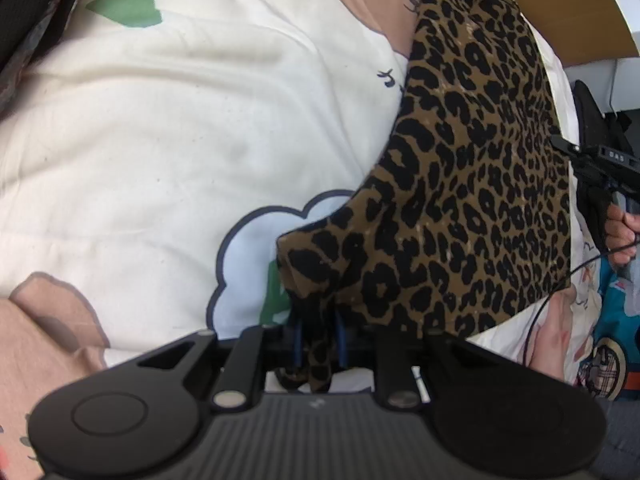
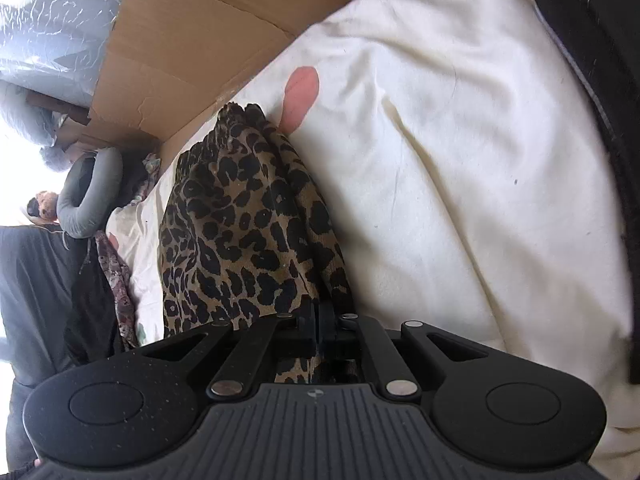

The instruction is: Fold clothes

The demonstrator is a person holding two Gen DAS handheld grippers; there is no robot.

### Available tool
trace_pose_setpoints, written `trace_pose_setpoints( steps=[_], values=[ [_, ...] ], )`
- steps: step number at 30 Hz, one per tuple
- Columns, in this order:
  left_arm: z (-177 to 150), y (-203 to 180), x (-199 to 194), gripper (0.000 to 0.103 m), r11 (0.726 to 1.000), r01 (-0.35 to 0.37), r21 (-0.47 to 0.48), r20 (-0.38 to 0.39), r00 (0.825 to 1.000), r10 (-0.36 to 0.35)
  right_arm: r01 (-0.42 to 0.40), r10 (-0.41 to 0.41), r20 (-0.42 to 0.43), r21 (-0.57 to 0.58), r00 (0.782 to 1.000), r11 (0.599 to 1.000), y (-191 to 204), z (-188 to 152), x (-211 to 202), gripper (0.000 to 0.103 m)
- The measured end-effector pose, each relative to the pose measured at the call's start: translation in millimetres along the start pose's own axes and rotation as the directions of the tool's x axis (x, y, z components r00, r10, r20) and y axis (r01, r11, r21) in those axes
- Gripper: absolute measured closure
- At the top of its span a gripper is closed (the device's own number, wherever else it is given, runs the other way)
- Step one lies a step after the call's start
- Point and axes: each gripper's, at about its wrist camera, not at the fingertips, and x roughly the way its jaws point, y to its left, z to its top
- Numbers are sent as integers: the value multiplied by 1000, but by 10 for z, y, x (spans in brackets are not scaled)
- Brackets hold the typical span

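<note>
A leopard-print garment lies stretched over a cream bedspread printed with cartoon shapes. My left gripper is shut on one bunched corner of it, cloth pinched between the blue-padded fingers. In the right wrist view the same leopard-print garment rises in folds from my right gripper, which is shut on another edge of it. The right gripper also shows at the far right of the left wrist view, held by a hand.
A cardboard box stands along the bed's far side. Dark clothing and a grey curved pillow lie at the left of the right wrist view. A black item borders the bedspread on the right.
</note>
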Motion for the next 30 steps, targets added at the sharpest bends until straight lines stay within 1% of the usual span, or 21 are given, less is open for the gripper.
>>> trace_pose_setpoints(
  steps=[6,11,14,19,21,23,27,30],
  values=[
    [73,-60,38,85,1000,0,-1,1,1000,0,47,-47,12,-25,999,999,27,15,-68,103],
    [145,-114,74,85,1000,1,-1,1,1000,-1,107,-107,10,-79,994,991,50,-11,37,103],
    [180,-138,95,85,1000,4,-2,2,1000,-4,104,-105,-4,-76,994,992,45,-15,33,103],
    [245,-170,130,85,1000,12,-8,3,1000,-12,69,-71,-41,-61,997,996,1,-104,-72,100],
    [272,-188,145,85,1000,13,-8,3,1000,-13,59,-62,-53,-58,997,997,-24,-156,-98,100],
    [299,-209,157,85,1000,13,-7,3,1000,-12,53,-56,-50,-61,997,997,-36,-200,-123,103],
    [356,-254,176,85,1000,13,-11,3,1000,-13,62,-65,-38,-81,997,995,-5,-224,-197,103],
    [377,-267,188,80,1000,25,-15,5,1000,-25,81,-84,-41,-77,996,994,-13,-225,-207,103]
  ],
)
